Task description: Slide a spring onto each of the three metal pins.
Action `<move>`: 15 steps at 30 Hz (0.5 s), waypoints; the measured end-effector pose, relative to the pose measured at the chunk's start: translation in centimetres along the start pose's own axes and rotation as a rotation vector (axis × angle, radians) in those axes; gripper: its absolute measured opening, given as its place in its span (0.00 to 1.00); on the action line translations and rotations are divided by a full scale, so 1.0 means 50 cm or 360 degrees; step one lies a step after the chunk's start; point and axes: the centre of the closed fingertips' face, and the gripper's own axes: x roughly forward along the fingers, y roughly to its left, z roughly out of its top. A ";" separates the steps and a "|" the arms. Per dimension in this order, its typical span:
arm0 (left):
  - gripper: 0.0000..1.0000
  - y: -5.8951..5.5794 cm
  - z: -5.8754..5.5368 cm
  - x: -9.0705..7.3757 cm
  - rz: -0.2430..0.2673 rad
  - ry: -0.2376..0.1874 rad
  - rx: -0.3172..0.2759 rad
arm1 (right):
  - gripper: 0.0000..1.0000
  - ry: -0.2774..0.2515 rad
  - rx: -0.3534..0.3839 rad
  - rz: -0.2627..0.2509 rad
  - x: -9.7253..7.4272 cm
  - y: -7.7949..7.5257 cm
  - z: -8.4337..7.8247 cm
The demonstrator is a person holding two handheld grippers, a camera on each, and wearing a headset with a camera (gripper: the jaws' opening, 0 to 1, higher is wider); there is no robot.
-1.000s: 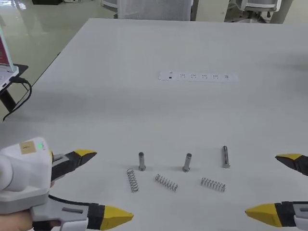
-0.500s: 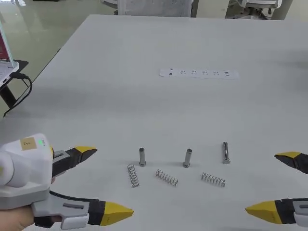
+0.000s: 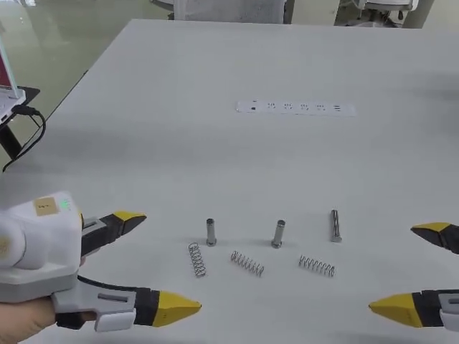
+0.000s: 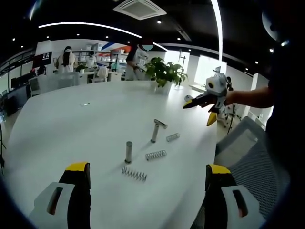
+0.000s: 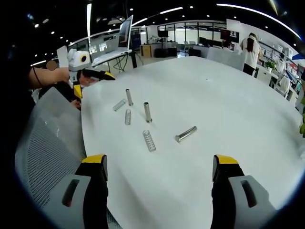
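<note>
Three metal pins sit in a row on the white table: the left pin [image 3: 211, 231] and middle pin [image 3: 278, 233] stand upright, and the right pin [image 3: 335, 225] lies flat. In front of each lies a loose spring: left spring [image 3: 196, 259], middle spring [image 3: 247, 263], right spring [image 3: 316, 266]. My left gripper [image 3: 159, 261] is open at the lower left, left of the row. At the lower right my right gripper [image 3: 407, 269] is open too. The right gripper view has the lying pin [image 5: 186, 134] nearest, with a spring [image 5: 149, 140] beside it. Neither gripper touches anything.
A white power strip [image 3: 295, 108] lies flat farther back on the table. The table's left edge [image 3: 72, 93] drops to the floor, where a laptop and cable sit. Bare tabletop surrounds the pins. People stand far off in the office behind.
The head camera has tilted a little, so the pins and springs sit slightly higher in view. Pins, springs and both open grippers have not visibly moved.
</note>
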 end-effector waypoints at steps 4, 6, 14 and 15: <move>0.98 0.005 0.005 0.007 0.0001 0.0002 0.0012 | 0.91 -0.0004 0.0013 -0.0004 0.001 -0.005 0.001; 0.98 0.006 0.007 0.009 0.0001 0.0001 0.0020 | 0.91 -0.0002 0.0014 -0.0004 0.002 -0.008 0.002; 0.98 -0.005 0.016 0.012 -0.0013 -0.0015 0.0029 | 0.88 -0.0007 0.0056 -0.0006 0.005 -0.020 0.016; 0.98 -0.006 0.015 0.012 -0.0014 -0.0016 0.0027 | 0.87 -0.0007 0.0061 -0.0004 0.007 -0.021 0.020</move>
